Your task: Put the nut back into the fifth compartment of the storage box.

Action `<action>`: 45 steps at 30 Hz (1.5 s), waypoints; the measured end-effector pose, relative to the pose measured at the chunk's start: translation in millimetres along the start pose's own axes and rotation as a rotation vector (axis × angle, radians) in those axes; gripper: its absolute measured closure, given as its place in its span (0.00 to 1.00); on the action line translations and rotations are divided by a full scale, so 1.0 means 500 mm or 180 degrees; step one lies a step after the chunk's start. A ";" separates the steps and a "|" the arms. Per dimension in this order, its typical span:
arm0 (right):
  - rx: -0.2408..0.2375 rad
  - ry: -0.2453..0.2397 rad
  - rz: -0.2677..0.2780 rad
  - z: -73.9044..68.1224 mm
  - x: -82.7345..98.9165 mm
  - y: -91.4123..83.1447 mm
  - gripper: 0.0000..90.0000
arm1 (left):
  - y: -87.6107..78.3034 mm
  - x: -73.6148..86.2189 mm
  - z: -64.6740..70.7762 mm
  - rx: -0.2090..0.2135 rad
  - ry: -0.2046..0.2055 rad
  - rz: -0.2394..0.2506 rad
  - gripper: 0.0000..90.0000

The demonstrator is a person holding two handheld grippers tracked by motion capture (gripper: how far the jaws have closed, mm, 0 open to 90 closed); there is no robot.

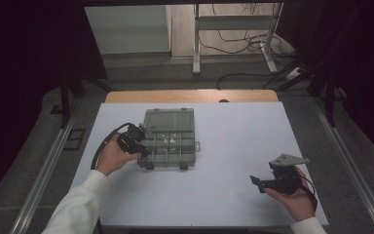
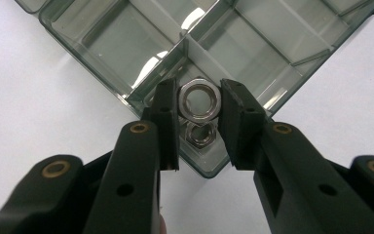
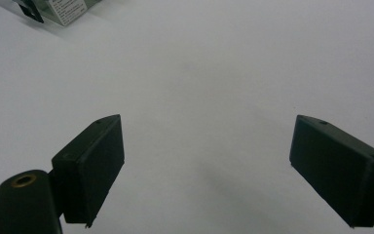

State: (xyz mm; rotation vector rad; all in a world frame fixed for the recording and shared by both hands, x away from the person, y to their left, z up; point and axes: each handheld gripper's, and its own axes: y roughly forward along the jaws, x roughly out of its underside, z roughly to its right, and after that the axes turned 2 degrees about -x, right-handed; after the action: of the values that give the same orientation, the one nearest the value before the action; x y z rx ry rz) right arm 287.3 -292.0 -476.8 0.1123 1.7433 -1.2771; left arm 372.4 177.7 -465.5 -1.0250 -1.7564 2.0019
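Your L gripper (image 2: 198,105) clamped on hex nut (image 2: 199,100), pads pressing its flats, held over corner compartment of clear organizer box (image 2: 126,46). 2nd, smaller nut (image 2: 199,133) lying in same compartment, just below held one. In high view, L gripper (image 1: 143,141) at box's (image 1: 169,119) left-front edge, lid open toward back. White mat (image 1: 224,146) under everything. Your R gripper (image 3: 207,170) jaws wide, nothing btwn, hovering over bare mat; well apart from box, at mat's right-front (image 1: 258,183).

Left tongs clamped, right tongs spread
The left tongs (image 2: 198,105) pinch tight in a hand angled inward; the right tongs (image 3: 207,170) lie level in the palm, jaws wide apart
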 end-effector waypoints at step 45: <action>-0.0090 -0.0017 0.0005 0.003 -0.003 0.016 0.12 | -0.072 0.150 0.085 -0.0135 -0.0158 0.0960 0.16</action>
State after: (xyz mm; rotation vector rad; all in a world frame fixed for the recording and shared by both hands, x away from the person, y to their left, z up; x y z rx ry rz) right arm 293.5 -288.8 -481.2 0.0940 1.7559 -1.2503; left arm 282.5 201.2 -454.9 -1.3338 -1.7635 2.1893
